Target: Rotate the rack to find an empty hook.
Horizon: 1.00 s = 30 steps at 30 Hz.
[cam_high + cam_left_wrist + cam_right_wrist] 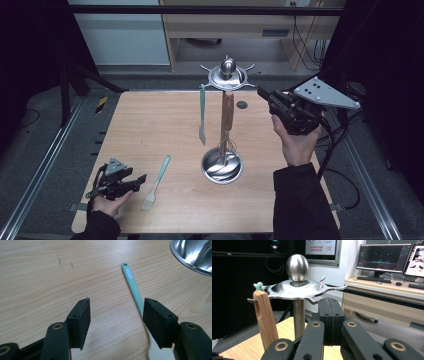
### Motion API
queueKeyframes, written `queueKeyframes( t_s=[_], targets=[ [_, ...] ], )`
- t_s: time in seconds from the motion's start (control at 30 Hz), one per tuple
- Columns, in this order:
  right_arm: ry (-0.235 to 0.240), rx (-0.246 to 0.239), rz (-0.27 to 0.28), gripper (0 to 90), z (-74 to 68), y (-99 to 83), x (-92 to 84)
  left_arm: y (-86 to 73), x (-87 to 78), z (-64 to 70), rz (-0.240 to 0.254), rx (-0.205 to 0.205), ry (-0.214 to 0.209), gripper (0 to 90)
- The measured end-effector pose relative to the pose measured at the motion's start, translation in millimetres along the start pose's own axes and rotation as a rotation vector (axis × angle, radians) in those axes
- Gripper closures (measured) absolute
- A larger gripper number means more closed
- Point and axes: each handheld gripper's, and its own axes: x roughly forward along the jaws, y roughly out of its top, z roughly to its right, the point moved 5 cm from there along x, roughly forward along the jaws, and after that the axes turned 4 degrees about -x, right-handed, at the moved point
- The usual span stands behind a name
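Two tools already hang on the rack (227, 76). My left gripper (141, 178) is wide open and holds nothing; the brush (156, 182) lies flat just beside it. My right gripper (263, 92) is clenched empty. Next, I think, I grab the handle.

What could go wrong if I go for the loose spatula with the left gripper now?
1. The spatula lies flat on the table; the left gripper has open jaws, with the handle beside one pad, so it may skid away.
2. The shut right gripper sits near the rack; a nudge could swing the hung whisk.
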Motion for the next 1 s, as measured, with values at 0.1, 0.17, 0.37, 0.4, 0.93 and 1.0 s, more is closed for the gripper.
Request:
queueKeyframes(
  t_s=[0.1, 0.17, 0.37, 0.4, 0.93, 1.0],
  targets=[
    [0.007, -0.001, 0.001, 90.0, -1.1, -1.0, -1.3, -0.1, -0.1, -0.1, 0.000, -0.002, 0.001, 38.6],
    [0.013, -0.004, 0.003, 90.0, -2.2, -1.1, -2.3, -0.1, 0.1, 0.0, 0.000, -0.001, 0.002, 38.6],
    [0.027, -0.015, 0.009, 90.0, -5.7, 0.2, -3.7, -0.1, 0.3, 0.5, 0.000, -0.002, 0.002, 38.7],
    [0.029, -0.020, 0.011, 90.0, -6.3, 0.1, -3.8, -0.2, 0.4, 0.5, 0.000, -0.002, 0.001, 38.6],
    [0.056, -0.043, -0.003, 90.0, -17.5, -6.7, -1.8, -0.2, 0.0, 0.5, -0.002, -0.003, 0.002, 38.3],
    [0.038, -0.031, -0.006, 90.0, -13.5, -7.8, -1.8, -0.3, 0.3, 0.5, -0.004, -0.001, 0.002, 38.3]
  ],
)
